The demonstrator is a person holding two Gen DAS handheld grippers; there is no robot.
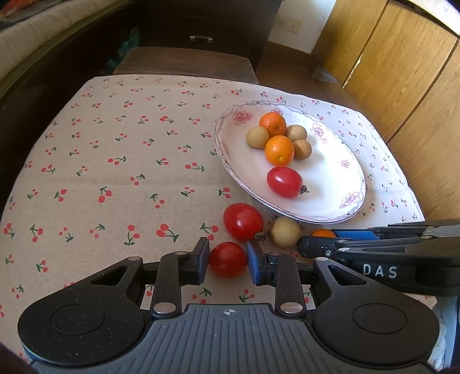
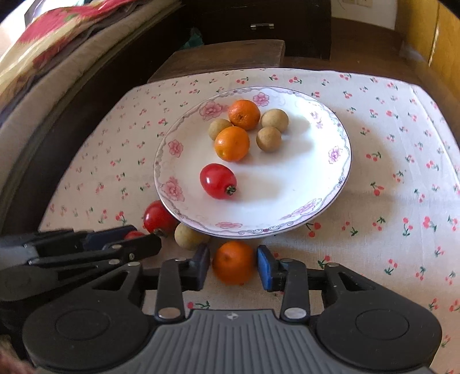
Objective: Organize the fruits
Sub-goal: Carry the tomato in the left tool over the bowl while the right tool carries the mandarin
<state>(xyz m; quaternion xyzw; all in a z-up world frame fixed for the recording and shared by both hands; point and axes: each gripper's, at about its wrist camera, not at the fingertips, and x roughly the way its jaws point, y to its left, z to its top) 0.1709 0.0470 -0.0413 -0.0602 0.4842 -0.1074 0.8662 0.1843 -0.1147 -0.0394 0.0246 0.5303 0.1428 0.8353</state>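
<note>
A cherry-print tablecloth (image 1: 115, 172) covers the table; behind stand a dark drawer cabinet (image 1: 201, 26) and wooden cupboard doors (image 1: 402, 72).

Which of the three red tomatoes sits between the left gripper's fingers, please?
The nearest tomato, off the plate; one other lies farther out, the third on the plate.

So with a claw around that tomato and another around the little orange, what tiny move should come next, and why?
Probably closing both, then lifting. The left gripper has its pads on either side of a tomato, seemingly with slight gaps, and the right gripper brackets an orange with clear gaps. Both fruits lie on the tablecloth, outside the plate where similar fruit already sits.
</note>
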